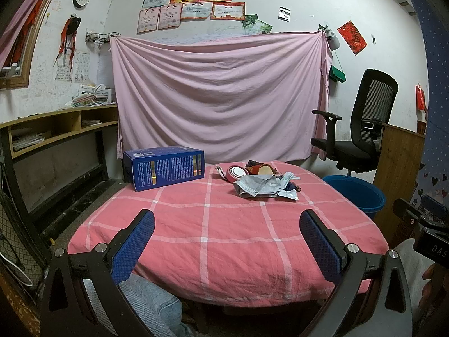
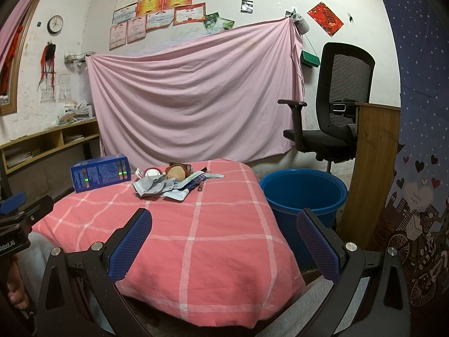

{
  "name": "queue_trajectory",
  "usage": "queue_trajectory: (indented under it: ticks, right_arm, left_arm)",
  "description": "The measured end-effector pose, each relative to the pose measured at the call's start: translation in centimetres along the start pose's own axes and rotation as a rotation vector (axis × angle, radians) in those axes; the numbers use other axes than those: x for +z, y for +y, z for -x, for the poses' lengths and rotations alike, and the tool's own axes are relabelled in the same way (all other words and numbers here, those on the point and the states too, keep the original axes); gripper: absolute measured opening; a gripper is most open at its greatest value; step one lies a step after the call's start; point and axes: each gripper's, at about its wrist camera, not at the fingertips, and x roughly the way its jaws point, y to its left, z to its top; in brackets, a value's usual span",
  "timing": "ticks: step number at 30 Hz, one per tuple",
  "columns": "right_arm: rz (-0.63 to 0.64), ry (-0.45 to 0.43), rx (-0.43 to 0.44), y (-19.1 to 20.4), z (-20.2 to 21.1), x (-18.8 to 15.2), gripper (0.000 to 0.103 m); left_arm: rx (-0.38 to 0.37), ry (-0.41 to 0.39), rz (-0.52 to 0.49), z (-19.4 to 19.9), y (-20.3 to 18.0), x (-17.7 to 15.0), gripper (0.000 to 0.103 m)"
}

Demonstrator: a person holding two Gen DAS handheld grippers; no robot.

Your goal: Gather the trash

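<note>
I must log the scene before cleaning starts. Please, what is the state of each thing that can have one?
Left gripper: open, empty.
Right gripper: open, empty.
Blue bucket: upright, looks empty.
Trash pile: heaped on the table, untouched.
Blue box: closed, lying on its side.

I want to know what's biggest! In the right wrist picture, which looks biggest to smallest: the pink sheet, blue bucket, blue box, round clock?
1. Pink hanging cloth sheet
2. Round blue plastic bucket
3. Blue printed cardboard box
4. Round black-rimmed wall clock

The clock hangs farthest away, so it may only look smallest.
</note>
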Motion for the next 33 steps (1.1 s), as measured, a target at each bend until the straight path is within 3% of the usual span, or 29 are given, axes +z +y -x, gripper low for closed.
queue_trajectory:
  ticks: [33]
  right_arm:
    - [-0.004,0.001,0.001,-0.04,0.22,0.12,0.103]
  left_arm:
    - [0.0,-0.001,0.0,0.0,0.0,0.0,0.101]
